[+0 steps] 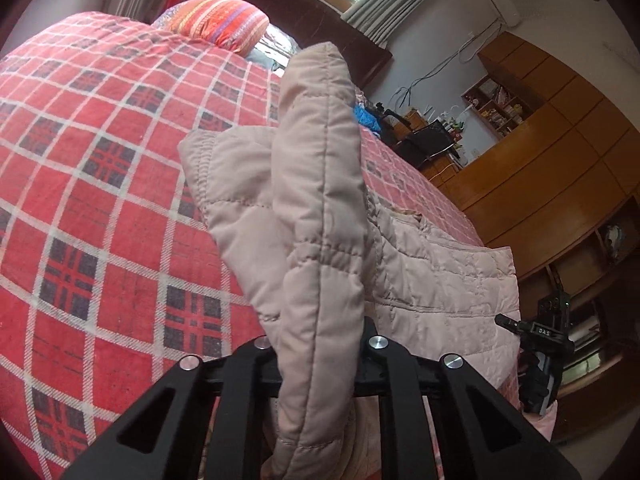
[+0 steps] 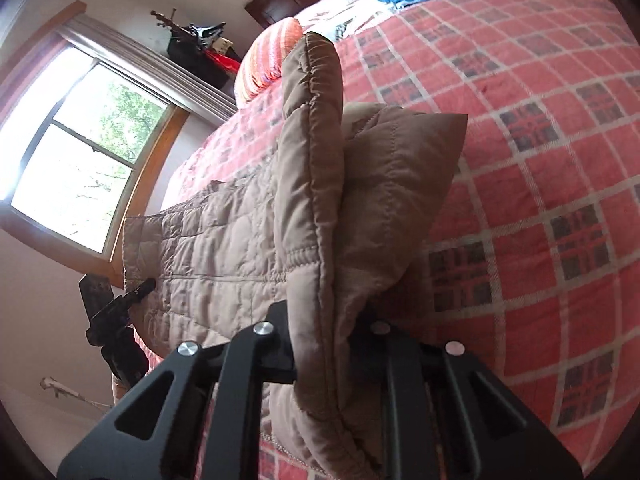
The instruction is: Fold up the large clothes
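A beige quilted jacket [image 1: 432, 280] lies spread on the red plaid bed [image 1: 100, 184]. My left gripper [image 1: 320, 344] is shut on one edge of it, and a thick fold [image 1: 320, 184] stands up between the fingers and hides their tips. In the right wrist view the same jacket [image 2: 224, 248] stretches to the left, and my right gripper [image 2: 324, 320] is shut on another raised fold [image 2: 312, 184]. Each view shows the other gripper at the jacket's far edge: the right gripper [image 1: 536, 344] and the left gripper [image 2: 116, 312].
A striped orange pillow [image 1: 220, 20] and a blue cloth [image 1: 366, 116] lie near the dark headboard [image 1: 320, 12]. Wooden wardrobes and shelves [image 1: 552, 152] stand beyond the bed. A bright window [image 2: 76, 152] is on the wall beside it. Bare plaid cover [image 2: 540, 200] spreads past the jacket.
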`<state>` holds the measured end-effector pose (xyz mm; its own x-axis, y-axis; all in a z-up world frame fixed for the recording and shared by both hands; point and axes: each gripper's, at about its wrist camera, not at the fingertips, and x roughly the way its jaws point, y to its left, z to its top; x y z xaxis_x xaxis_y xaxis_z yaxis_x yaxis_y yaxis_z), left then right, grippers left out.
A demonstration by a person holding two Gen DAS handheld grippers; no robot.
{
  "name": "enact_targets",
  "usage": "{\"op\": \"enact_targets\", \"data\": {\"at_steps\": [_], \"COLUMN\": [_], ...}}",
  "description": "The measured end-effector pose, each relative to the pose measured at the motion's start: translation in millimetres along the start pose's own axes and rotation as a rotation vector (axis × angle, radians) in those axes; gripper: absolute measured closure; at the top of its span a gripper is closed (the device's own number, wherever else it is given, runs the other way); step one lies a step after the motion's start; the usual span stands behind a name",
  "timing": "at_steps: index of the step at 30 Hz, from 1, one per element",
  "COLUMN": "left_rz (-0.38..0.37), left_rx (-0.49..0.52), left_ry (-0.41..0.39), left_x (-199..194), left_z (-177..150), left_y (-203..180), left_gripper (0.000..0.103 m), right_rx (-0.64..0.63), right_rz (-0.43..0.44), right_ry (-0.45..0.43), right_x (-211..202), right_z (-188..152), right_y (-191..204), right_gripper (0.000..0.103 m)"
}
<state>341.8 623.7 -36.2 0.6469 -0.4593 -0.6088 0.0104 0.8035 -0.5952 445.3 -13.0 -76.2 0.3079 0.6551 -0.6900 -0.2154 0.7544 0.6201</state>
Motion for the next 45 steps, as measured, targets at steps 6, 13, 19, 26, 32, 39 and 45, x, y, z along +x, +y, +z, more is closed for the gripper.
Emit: {"op": "enact_targets", "data": {"at_steps": [6,13,19,26,32,39,45], "left_rz": [-0.013,-0.036,-0.027,0.049,0.125,0.141,0.207], "left_rx": [0.089,0.164,0.199,0.185,0.146,0.144,0.196], "left_ry": [-0.063,-0.131,-0.121,-0.046,-0.005,0.018,0.017], "left_x": [-45.3,-119.9,-158.3,-151.2,-113.9,-88.6,-81.6], "left_z": [-9.7,-48.6,-101.2,-150.7,-167.8,-178.3,-187.0], "left_y": [-42.6,-75.3,-76.1,-46.6,-3.0,22.7,12.7], "left_gripper": [0.090,0.090,0.090,0.089,0.087,0.079,0.074], "right_rx": [-0.080,-0.177,-0.213,-0.177,-0.088,-0.009,-0.010], "right_rz": [0.018,0.026,0.028,-0.001,-0.043,-0.027,-0.042], "right_ry": [-0.053,-0.115,-0.097,0.002,0.040,0.082,0.074], "right_x": [-52.1,-116.0,-135.3,-104.2,-68.5,-39.4,-29.4], "right_z": [-24.3,-72.6,-128.1,-166.8,-171.6,-182.3,-193.7], "right_y": [31.4,70.7,86.0,68.1,36.7,12.3,6.6], "right_gripper": [0.090,0.090,0.090,0.090,0.089,0.084,0.078]}}
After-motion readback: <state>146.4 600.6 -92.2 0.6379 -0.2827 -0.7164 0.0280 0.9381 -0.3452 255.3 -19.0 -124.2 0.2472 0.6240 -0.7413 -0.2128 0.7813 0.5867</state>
